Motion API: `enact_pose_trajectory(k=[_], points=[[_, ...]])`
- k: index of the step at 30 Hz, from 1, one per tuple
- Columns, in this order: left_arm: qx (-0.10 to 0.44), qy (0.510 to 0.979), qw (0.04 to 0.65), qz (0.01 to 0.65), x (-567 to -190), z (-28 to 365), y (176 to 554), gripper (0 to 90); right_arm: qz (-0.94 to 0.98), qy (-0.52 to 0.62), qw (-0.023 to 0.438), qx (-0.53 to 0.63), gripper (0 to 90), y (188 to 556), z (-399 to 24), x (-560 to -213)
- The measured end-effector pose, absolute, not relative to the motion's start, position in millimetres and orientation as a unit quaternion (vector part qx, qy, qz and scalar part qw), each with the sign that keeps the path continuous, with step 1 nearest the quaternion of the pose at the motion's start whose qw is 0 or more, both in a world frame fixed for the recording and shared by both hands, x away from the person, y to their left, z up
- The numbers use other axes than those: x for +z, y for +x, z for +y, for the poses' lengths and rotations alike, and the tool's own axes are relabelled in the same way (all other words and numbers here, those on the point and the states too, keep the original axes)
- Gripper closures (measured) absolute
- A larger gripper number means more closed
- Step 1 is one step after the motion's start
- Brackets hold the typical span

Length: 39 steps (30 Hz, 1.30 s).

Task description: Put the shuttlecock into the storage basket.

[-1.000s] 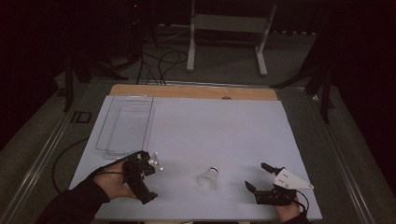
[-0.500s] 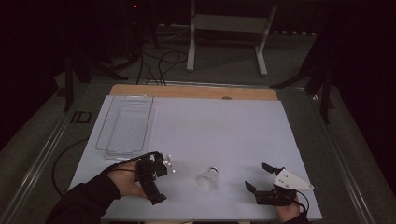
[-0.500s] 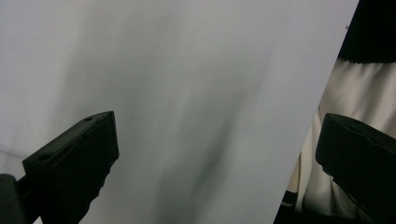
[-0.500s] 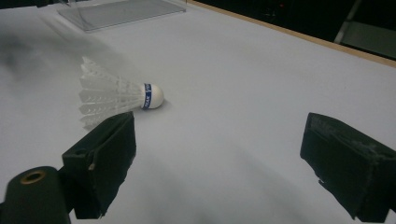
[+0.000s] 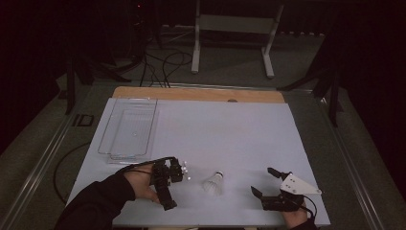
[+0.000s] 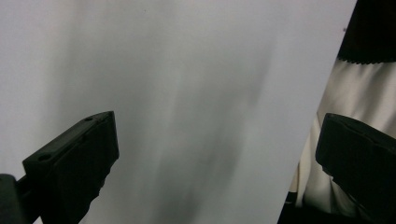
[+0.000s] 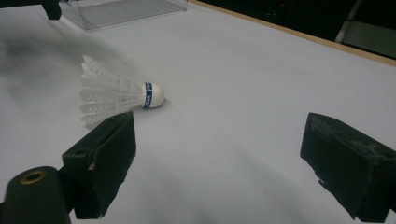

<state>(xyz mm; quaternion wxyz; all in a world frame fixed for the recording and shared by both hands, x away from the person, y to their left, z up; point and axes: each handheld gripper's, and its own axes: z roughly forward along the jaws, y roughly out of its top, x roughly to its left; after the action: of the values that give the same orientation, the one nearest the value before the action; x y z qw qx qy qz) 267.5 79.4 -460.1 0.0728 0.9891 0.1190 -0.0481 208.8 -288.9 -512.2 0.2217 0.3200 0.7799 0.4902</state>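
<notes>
A: Where was the white feather shuttlecock with the blue band around its cork (image 7: 119,96)?

B: It lay on its side on the white table sheet (image 5: 230,139), ahead of the right gripper (image 7: 217,154) and toward its left jaw, with the cork pointing across to the other jaw. It was not between the jaws, and they did not touch it.

A: And how did these jaws stand?

B: Wide apart, with nothing held. The high view showed the same for the right gripper (image 5: 263,181), with the shuttlecock (image 5: 213,182) between the two hands.

A: What about the left gripper (image 5: 167,184)?

B: In the high view I could not judge its jaws, because it was dark and lay against the hand. The left gripper view gave the answer: the two black jaws stood far apart, and between them was bare sheet and its edge.

A: Something else?

B: The clear plastic tray (image 5: 128,132) lay beyond the left gripper. The right gripper view showed its near wall (image 7: 121,11), far behind the shuttlecock.
</notes>
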Motion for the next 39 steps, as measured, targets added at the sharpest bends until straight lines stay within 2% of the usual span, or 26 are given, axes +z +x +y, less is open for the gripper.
enact_pose_trajectory(k=[19, 39], points=[[-0.058, 0.994, 0.05, 0.083, -467, 44, 275, 0.0, 0.78, 0.321, 0.22, 0.49, 10.2, 208, -289, -512], [-0.061, 0.994, 0.063, 0.061, -458, 11, 285, 0.0, 0.779, 0.321, 0.218, 0.492, 10.2, 208, -289, -512]])
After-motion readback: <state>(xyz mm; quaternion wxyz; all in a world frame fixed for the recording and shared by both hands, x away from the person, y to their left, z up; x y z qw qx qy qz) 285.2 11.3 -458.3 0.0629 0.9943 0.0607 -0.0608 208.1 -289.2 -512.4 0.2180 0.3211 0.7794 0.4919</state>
